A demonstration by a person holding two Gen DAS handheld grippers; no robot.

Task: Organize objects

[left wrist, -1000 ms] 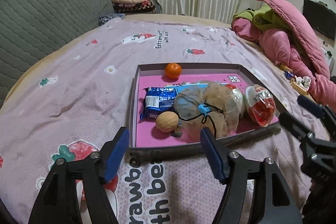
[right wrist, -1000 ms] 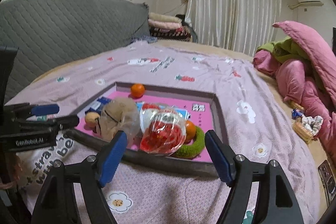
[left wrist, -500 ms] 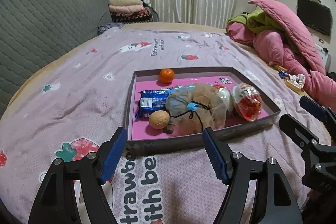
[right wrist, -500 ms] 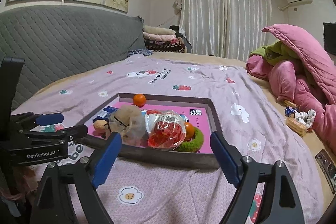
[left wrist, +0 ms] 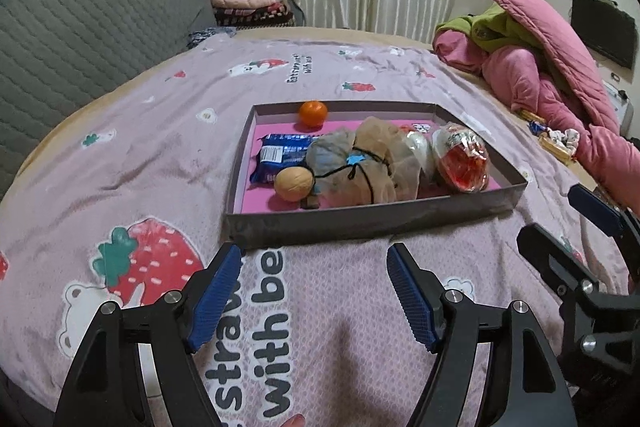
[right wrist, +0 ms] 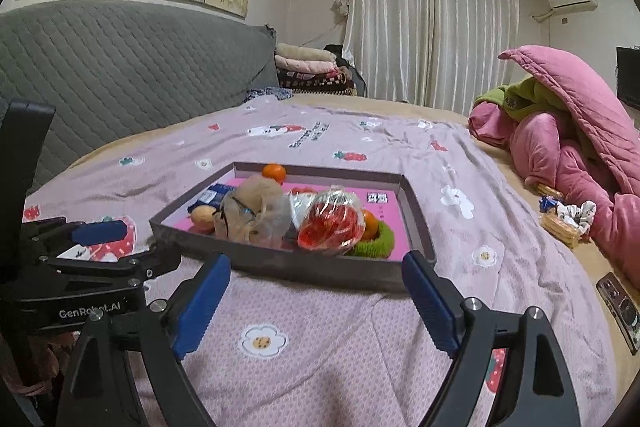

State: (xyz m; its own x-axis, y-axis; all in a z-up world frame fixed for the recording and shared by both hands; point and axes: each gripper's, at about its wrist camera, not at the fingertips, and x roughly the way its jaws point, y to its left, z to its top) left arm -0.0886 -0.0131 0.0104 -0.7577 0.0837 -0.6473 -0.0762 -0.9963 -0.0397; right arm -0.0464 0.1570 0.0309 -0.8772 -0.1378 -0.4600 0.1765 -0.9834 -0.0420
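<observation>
1. Bed: covered by a pale purple spread printed with strawberries, bears and lettering.
2. Shallow grey tray with a pink floor lies flat on the spread near the middle.
3. Heap of pink and green bedding lies at the right edge.
4. Small snack packets lie just beside the heap.

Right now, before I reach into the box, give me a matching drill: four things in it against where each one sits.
Things:
1. tangerine
2. walnut
3. blue snack packet
4. clear bag of red sweets

Places, seen from the left wrist camera:
A. right end of the box
B. against the far wall
C. front left, beside the mesh pouch
D. lying flat behind the walnut

Pairs: 1-B, 2-C, 3-D, 4-A
</observation>
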